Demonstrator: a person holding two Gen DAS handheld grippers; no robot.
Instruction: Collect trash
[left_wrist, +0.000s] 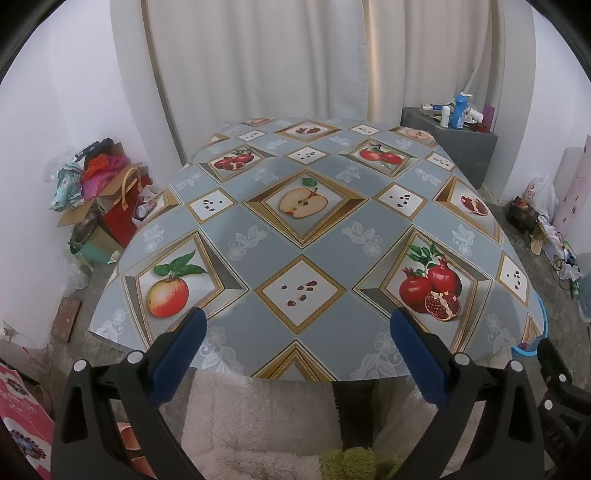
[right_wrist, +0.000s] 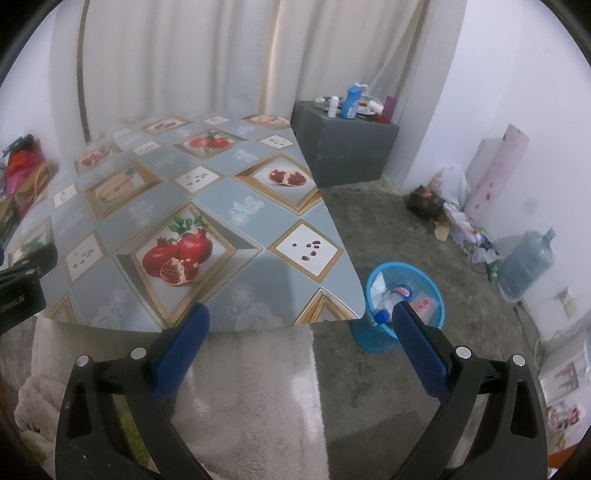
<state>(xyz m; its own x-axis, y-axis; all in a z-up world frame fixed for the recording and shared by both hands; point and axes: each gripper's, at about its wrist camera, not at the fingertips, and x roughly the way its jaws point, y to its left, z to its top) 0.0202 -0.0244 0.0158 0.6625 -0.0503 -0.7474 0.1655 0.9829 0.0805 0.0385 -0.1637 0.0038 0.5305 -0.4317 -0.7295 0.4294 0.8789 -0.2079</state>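
A blue mesh trash basket (right_wrist: 369, 334) stands on the floor beside the table's near right corner; a plastic bottle, wrappers and other trash (right_wrist: 400, 295) lie inside it. My right gripper (right_wrist: 301, 314) is open and empty, held over the table's near edge just left of the basket. In the left wrist view my left gripper (left_wrist: 298, 317) is also open and empty above the table's (left_wrist: 325, 254) near edge. Only a sliver of the basket's blue rim (left_wrist: 524, 349) shows there, at the right corner. The fruit-print tablecloth carries no loose objects.
A grey cabinet (right_wrist: 343, 151) with bottles stands behind the table's far right corner. Bags and boxes (left_wrist: 107, 192) pile up against the left wall. A water jug (right_wrist: 528, 262) and clutter line the right wall. A fluffy white blanket (right_wrist: 251, 387) lies below the grippers.
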